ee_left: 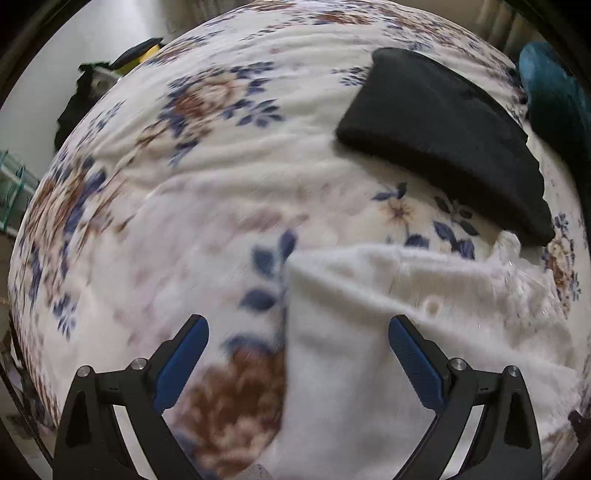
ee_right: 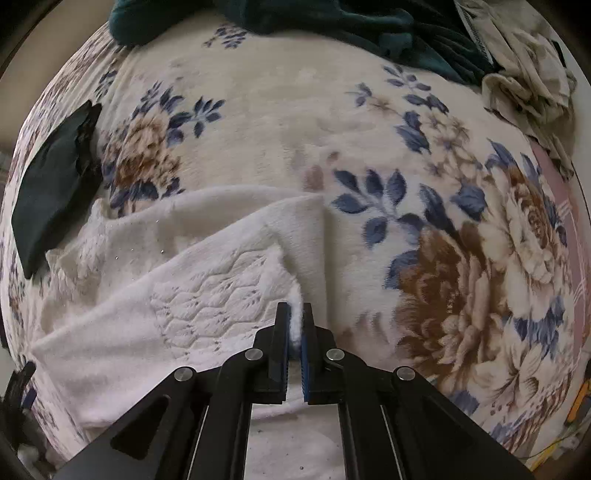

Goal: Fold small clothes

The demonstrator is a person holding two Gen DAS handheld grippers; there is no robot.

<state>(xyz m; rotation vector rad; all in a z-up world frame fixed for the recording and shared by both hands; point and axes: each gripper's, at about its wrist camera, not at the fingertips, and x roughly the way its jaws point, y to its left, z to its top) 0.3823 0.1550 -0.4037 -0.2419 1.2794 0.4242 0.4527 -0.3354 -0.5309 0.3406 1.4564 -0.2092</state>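
Pinching a little tuft of the white sweater (ee_right: 192, 295) right at its edge, the right gripper (ee_right: 294, 325) is clamped tight, its blue pads squeezing the fluffy fabric between them. That's probably the point of grabbing a corner like that: it gives a handle to lift and carry one side over for a fold.

The left gripper (ee_left: 297, 332) is wide apart and grasping nothing. It hangs just over the sweater's other straight edge, one finger above the white knit and the other above the blanket (ee_left: 207, 177), so it looks lined up to nip that edge next. Whether it's touching cloth yet is hard to tell, the view is blurry.

The sweater itself lies spread on the flowery blanket, partly doubled over with a flap lying across the body. Farther out sits a folded black garment (ee_left: 443, 136), looks already done and parked out of the way. At the far end there's a dark teal pile (ee_right: 332, 26) and a crumpled pale cloth (ee_right: 532, 77), likely waiting their turn.
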